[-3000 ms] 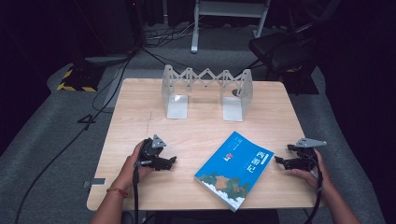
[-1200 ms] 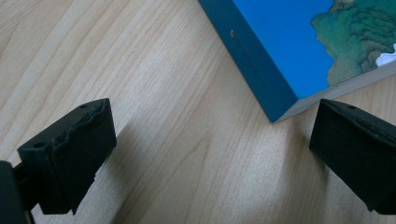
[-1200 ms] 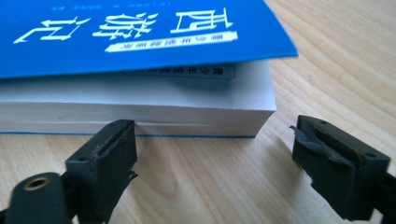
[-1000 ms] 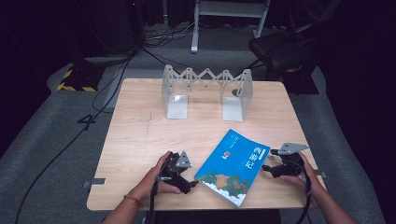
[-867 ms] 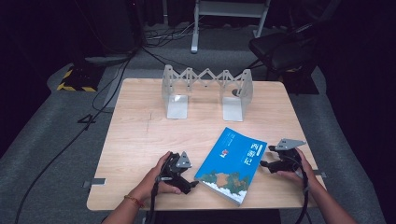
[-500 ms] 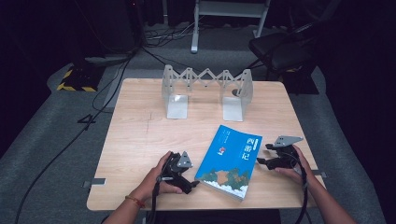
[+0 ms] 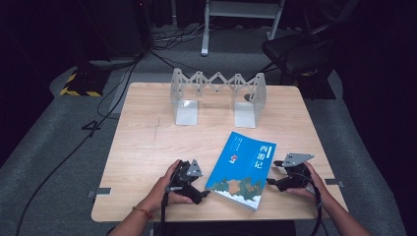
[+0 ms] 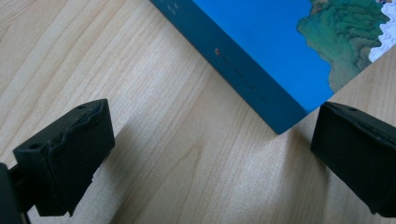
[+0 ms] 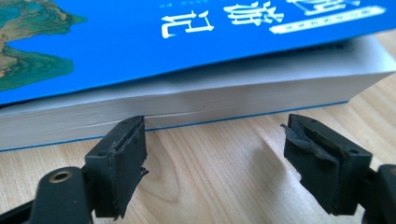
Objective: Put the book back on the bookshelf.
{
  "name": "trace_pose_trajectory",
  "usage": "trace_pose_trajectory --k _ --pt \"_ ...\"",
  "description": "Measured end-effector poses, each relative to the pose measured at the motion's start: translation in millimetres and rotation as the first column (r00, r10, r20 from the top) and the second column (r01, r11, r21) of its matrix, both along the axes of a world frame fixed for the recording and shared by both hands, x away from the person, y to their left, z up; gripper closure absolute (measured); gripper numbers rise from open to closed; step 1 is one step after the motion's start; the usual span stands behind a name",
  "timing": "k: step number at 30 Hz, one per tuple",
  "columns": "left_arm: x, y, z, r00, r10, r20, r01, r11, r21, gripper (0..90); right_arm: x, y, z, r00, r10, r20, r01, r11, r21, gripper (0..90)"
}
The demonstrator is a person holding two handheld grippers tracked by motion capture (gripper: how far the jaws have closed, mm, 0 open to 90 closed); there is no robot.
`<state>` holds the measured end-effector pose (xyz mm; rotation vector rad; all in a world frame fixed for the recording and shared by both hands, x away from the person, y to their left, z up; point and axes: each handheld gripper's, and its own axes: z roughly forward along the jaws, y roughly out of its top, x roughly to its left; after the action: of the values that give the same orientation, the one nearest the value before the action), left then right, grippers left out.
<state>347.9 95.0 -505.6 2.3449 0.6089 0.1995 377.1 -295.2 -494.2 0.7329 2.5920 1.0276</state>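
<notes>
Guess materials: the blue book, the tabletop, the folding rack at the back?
Blue book: paper, likely glossy softcover; white page block shows in the right gripper view.
Tabletop: pale wood or laminate, visible grain.
Folding rack: probably sheet metal, grey matte sheen.

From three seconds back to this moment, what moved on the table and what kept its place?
Both hands closed in on the blue book: the left gripper came right to its spine corner, the right gripper came left to its page edge. The book slid and turned a little to the left. Neither gripper holds it; the right gripper's fingers, open, have just been shifting slightly. The metal book rack stayed put.
</notes>
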Motion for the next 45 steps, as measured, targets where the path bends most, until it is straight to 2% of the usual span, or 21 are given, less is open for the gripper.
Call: trace_pose_trajectory --k 5,6,8,13,16,19,24,28,29,31,32,33,34,35,36,38,39,40,42,45 --pt "1.3 -0.9 0.0 0.9999 0.017 0.001 -0.017 0.9999 -0.001 0.0 -0.1 0.4 2.1 0.9999 -0.007 0.008 0.007 0.9999 -0.008 22.3" --pt "3.5 -1.9 0.3 0.999 0.045 0.002 -0.045 0.999 0.004 0.0 -0.8 -0.6 2.5 0.9998 -0.014 0.016 0.014 0.9999 -0.009 25.6" --pt "5.0 -2.3 0.3 0.9987 0.05 0.004 -0.05 0.9987 0.005 0.0 -0.9 -1.3 2.3 0.9998 -0.014 0.016 0.014 0.9999 -0.007 25.7" --pt "10.5 -3.4 0.4 0.9951 0.099 0.007 -0.099 0.9951 0.008 0.0 -0.2 -3.0 3.3 0.9993 -0.026 0.026 0.026 0.9996 -0.009 25.7" --pt "11.5 -2.8 0.5 0.9953 0.097 0.006 -0.097 0.9952 0.011 0.3 -1.1 -3.7 5.5 0.9999 -0.007 0.016 0.006 0.9999 0.016 25.7" --pt "11.6 -2.7 0.5 0.9954 0.096 0.005 -0.096 0.9954 0.011 0.4 -1.2 -2.4 8.1 0.9997 -0.003 0.024 0.002 1.0 0.001 25.7" --pt "11.2 -2.6 0.4 0.9952 0.098 0.006 -0.098 0.9952 0.009 0.6 -0.3 -2.8 7.3 0.9999 -0.01 0.005 0.01 0.9999 0.011 25.6" --pt "9.2 1.1 2.1 0.9949 0.101 -0.004 -0.101 0.9947 0.02 1.0 -0.7 -2.2 9.1 0.9998 -0.013 0.012 0.013 0.9998 0.012 25.0" --pt "8.1 3.2 4.2 0.9948 0.102 -0.001 -0.102 0.9946 0.021 4.0 -1.3 -2.3 10.3 0.9997 -0.014 0.018 0.014 0.9997 0.018 25.0" --pt "4.1 7.6 10.4 0.9965 0.083 0.005 -0.083 0.9965 -0.006 21.9 -1.7 -2.1 14.3 0.9995 -0.019 0.025 0.018 0.9994 0.029 25.0" --pt "1.3 7.7 13.9 0.9963 0.083 0.022 -0.083 0.9964 -0.02 21.6 -2.1 -1.7 16.6 0.9993 -0.02 0.032 0.019 0.9991 0.039 25.0" --pt "-1.4 6.6 18.1 0.9963 0.076 0.04 -0.074 0.9967 -0.033 15.1 -2.0 -1.4 19.3 0.9991 -0.024 0.036 0.022 0.9986 0.048 25.0" --pt "-3.3 5.3 21.5 0.9968 0.063 0.049 -0.061 0.9971 -0.045 15.3 -1.5 -1.0 21.9 0.999 -0.032 0.031 0.03 0.9975 0.063 25.0" --pt "-6.4 1.2 26.8 0.998 0.035 0.053 -0.031 0.9974 -0.065 19.3 -1.3 -0.5 23.9 0.9989 -0.038 0.026 0.036 0.9964 0.076 25.0" --pt "-8.8 -4.0 30.4 0.9981 0.016 0.059 -0.011 0.997 -0.076 18.3 -1.2 0.8 27.1 0.9987 -0.044 0.026 0.042 0.9956 0.084 25.0" --pt "-13.6 -17.7 35.3 0.9985 -0.015 0.052 0.021 0.9942 -0.106 17.4 -1.0 3.4 30.8 0.9983 -0.041 0.043 0.038 0.9967 0.071 25.0" --pt "-17.8 -27.9 37.4 0.9966 -0.051 0.065 0.057 0.9946 -0.087 17.9 -1.0 4.6 32.7 0.9979 -0.041 0.051 0.037 0.9969 0.069 25.0" --pt "-23.9 -40.2 39.2 0.9917 -0.097 0.084 0.102 0.993 -0.06 17.4 -0.7 5.6 34.7 0.9978 -0.044 0.05 0.04 0.9964 0.075 25.0" --pt "-31.3 -58.6 39.6 0.9892 -0.117 0.087 0.123 0.9905 -0.062 18.0 -0.3 7.8 39.0 0.997 -0.05 0.059 0.045 0.9952 0.087 25.0" --pt "-40.8 -81.8 37.7 0.9832 -0.152 0.101 0.157 0.9869 -0.038 18.4 1.2 12.9 44.9 0.9961 -0.05 0.073 0.044 0.9952 0.087 25.0"
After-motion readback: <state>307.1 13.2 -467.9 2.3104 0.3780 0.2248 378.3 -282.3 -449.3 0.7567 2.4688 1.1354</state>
